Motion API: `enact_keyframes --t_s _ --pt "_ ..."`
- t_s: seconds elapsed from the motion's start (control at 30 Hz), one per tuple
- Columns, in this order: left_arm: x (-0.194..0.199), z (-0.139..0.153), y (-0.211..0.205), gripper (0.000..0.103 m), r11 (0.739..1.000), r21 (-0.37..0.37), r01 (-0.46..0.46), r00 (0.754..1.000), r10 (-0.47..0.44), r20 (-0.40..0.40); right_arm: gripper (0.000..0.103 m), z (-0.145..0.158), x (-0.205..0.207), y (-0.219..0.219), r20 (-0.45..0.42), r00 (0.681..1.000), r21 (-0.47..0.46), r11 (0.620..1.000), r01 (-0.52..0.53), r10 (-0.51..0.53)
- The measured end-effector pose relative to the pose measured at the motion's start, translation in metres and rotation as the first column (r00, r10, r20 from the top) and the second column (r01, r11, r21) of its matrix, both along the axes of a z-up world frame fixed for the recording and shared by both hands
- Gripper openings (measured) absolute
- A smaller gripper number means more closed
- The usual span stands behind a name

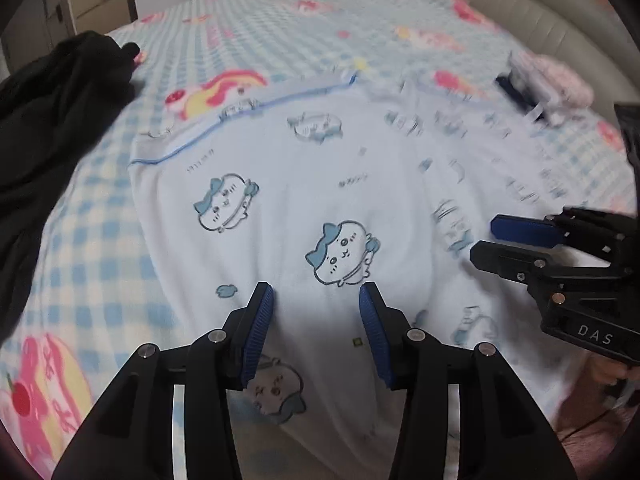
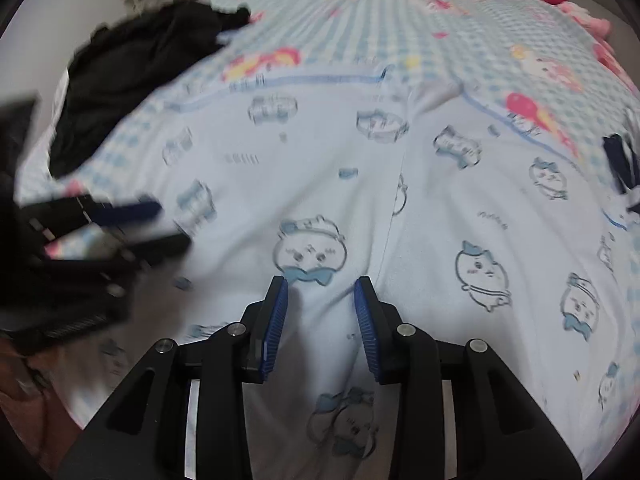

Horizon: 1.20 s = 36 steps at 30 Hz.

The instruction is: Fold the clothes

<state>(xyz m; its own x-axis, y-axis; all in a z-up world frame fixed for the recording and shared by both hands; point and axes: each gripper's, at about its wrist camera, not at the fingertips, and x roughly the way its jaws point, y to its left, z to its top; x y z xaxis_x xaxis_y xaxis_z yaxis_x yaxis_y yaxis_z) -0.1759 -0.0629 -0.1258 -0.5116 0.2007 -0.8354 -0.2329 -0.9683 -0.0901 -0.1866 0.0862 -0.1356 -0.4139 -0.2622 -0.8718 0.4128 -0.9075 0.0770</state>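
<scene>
A pale blue cartoon-print pajama garment (image 1: 304, 184) is lying spread flat across the near part of a bed with a blue checked cover (image 1: 280, 16). The left gripper (image 1: 316, 300) and right gripper (image 2: 320, 292) are hovering above it, jaws spread, gripping nothing. A black garment (image 2: 132, 68) is lying near the bed's left edge.

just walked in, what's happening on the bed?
A person holds a gripper in each hand over a pale blue cartoon-print garment spread on the checked bedspread. The left gripper and right gripper both hover open above the fabric, gripping nothing. A black garment lies off to the left. No fold is visible yet.
</scene>
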Motion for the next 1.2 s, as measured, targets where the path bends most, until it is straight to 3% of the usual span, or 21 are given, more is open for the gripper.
enact_keyframes --t_s 0.13,0.2,0.33,0.47,0.5,0.57,0.67,0.73,0.8,0.83,0.9,1.0,1.1,1.2 --pt "0.010 0.016 0.001 0.048 0.999 0.041 0.030 0.997 -0.027 -0.075 0.035 0.008 0.006 0.001 -0.018 0.999 -0.011 0.999 0.035 -0.035" --pt "0.007 0.000 0.009 0.048 0.998 0.042 0.054 0.998 -0.052 -0.031 0.035 0.009 0.008 0.001 -0.019 0.998 -0.011 0.999 0.052 -0.053" --pt "0.000 -0.030 0.023 0.049 0.993 -0.093 0.077 0.996 -0.073 0.048 0.035 -0.008 0.011 0.011 0.013 0.998 0.029 0.997 0.065 -0.066" --pt "0.010 -0.017 -0.002 0.056 0.979 -0.201 0.038 0.999 -0.031 0.040 0.035 0.006 0.024 0.029 -0.009 0.998 0.012 0.998 0.059 -0.059" --pt "0.013 -0.014 -0.012 0.056 0.979 -0.201 0.014 1.000 -0.009 0.030 0.035 0.012 0.027 0.035 -0.020 0.998 0.003 0.998 0.062 -0.062" --pt "0.017 -0.005 -0.028 0.055 0.992 -0.126 -0.031 0.999 0.032 0.000 0.035 0.021 0.029 0.044 -0.031 0.997 -0.025 0.997 0.073 -0.074" --pt "0.019 0.012 -0.026 0.055 0.999 0.044 -0.012 0.998 0.015 -0.066 0.036 0.022 0.023 0.042 -0.026 0.998 -0.053 0.997 0.061 -0.063" --pt "0.020 0.016 -0.006 0.055 0.995 0.094 0.036 0.996 -0.028 -0.090 0.037 0.019 0.020 0.032 -0.024 0.999 -0.044 0.998 0.048 -0.049" --pt "0.017 0.007 0.017 0.055 0.995 0.014 0.099 0.993 -0.097 -0.070 0.037 0.013 0.017 0.018 -0.007 1.000 -0.046 0.999 0.018 -0.019" --pt "0.015 -0.003 0.025 0.055 0.992 -0.061 0.114 0.992 -0.117 -0.042 0.037 0.009 0.016 0.012 0.001 1.000 -0.035 0.999 0.007 -0.007" --pt "0.013 -0.026 0.027 0.058 0.973 -0.196 0.118 0.993 -0.112 0.043 0.036 -0.003 0.015 0.009 0.015 1.000 0.054 0.999 0.003 -0.004" --pt "0.015 -0.019 -0.002 0.058 0.987 -0.133 0.088 0.994 -0.079 0.073 0.035 -0.007 0.021 0.021 0.034 0.999 0.073 0.997 0.009 -0.011" --pt "0.018 -0.002 -0.032 0.058 0.986 -0.165 -0.017 1.000 0.020 0.014 0.035 0.000 0.030 0.032 0.028 0.999 0.058 0.998 0.015 -0.017" --pt "0.019 0.007 -0.048 0.058 0.998 -0.022 -0.054 0.999 0.054 -0.004 0.037 0.012 0.037 0.034 -0.005 1.000 0.024 1.000 0.014 -0.014"
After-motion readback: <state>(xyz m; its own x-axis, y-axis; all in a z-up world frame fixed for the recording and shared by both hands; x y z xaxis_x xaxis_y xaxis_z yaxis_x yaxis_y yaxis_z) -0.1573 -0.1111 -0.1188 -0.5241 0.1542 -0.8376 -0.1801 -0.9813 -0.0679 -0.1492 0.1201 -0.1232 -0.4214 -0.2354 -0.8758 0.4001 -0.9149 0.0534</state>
